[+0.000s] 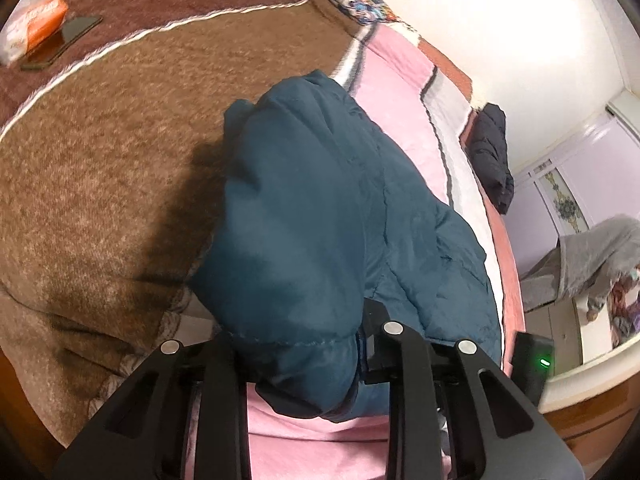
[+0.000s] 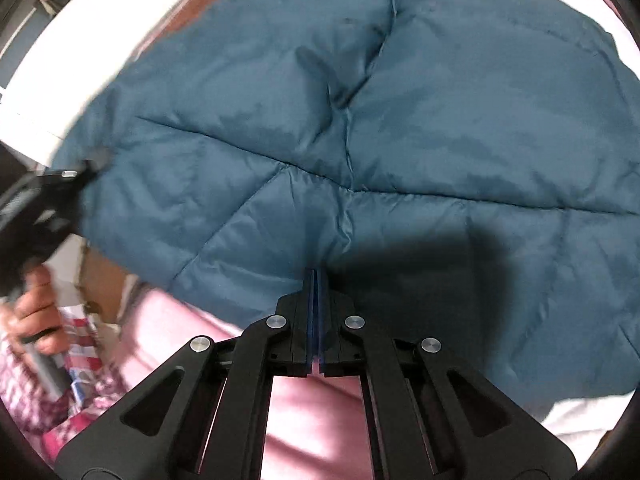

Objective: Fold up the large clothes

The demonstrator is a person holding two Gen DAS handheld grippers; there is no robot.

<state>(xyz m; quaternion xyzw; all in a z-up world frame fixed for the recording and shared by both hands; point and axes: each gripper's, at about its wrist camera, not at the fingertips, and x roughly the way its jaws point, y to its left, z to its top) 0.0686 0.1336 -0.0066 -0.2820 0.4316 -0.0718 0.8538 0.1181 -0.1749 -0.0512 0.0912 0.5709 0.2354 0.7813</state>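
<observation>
A teal puffer jacket (image 1: 304, 208) lies on the bed over a pink sheet (image 1: 304, 432). In the left wrist view a thick padded fold of it is raised and sits between the fingers of my left gripper (image 1: 300, 360), which is shut on it. In the right wrist view the jacket (image 2: 400, 112) spreads wide and quilted. My right gripper (image 2: 317, 276) is shut at its near edge, and creases in the fabric run into the pads. The left gripper (image 2: 60, 184), held by a hand (image 2: 32, 312), shows blurred at the jacket's left edge.
A brown blanket (image 1: 120, 152) covers the bed's left side. A dark phone (image 1: 76, 32) and an orange packet (image 1: 40, 24) lie at its far corner. A black garment (image 1: 492, 152) rests at the bed's far edge. Grey clothing (image 1: 600, 248) hangs by a pale wardrobe.
</observation>
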